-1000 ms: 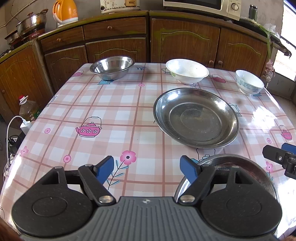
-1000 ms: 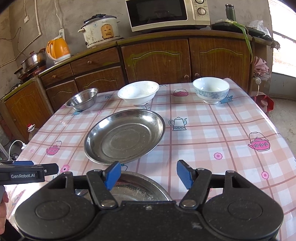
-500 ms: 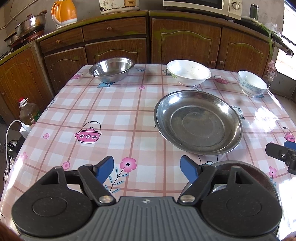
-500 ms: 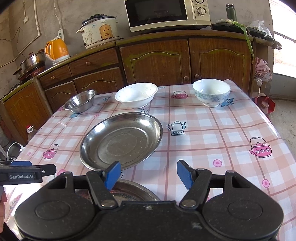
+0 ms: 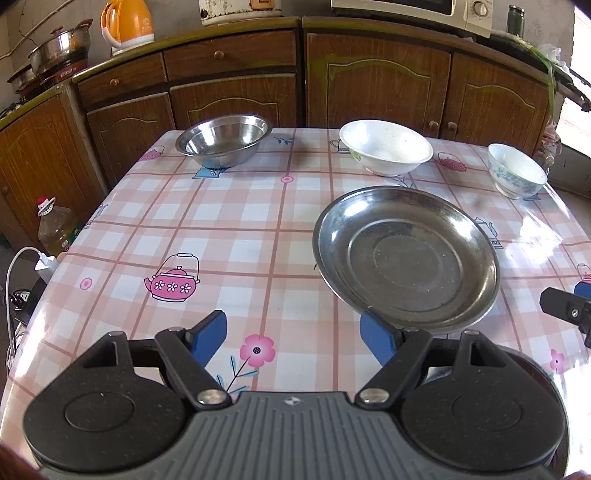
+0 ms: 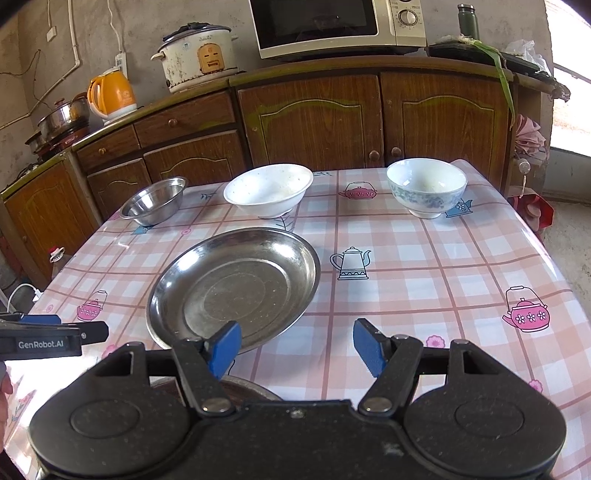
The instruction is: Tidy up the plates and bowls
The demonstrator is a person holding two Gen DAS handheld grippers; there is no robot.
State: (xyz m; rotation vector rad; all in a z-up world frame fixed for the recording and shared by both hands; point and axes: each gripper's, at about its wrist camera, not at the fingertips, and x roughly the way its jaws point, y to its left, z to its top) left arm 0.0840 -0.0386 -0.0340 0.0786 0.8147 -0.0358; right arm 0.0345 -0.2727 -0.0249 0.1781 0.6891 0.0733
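Observation:
A wide steel plate (image 5: 406, 254) (image 6: 236, 288) lies mid-table. Behind it stand a steel bowl (image 5: 223, 138) (image 6: 153, 201), a white bowl (image 5: 386, 147) (image 6: 267, 190) and a blue-patterned bowl (image 5: 515, 175) (image 6: 426, 186). A second steel plate (image 6: 255, 392) sits at the near edge, mostly hidden under both grippers. My left gripper (image 5: 293, 338) is open over bare cloth, its right pad just before the wide plate's near rim. My right gripper (image 6: 295, 349) is open too, its left pad over that rim.
The table (image 5: 236, 229) wears a pink checked cloth with teapot prints. Wooden cabinets (image 6: 314, 118) run behind it, bearing a microwave (image 6: 336, 26), rice cooker (image 6: 197, 55) and orange kettle (image 6: 110, 92). An oil bottle (image 5: 55, 225) and a charger stand on the floor at left.
Both grippers have moved forward over the table, so the wide plate now lies closer to their pads and the near plate has slipped further under them. The jaws kept their width.

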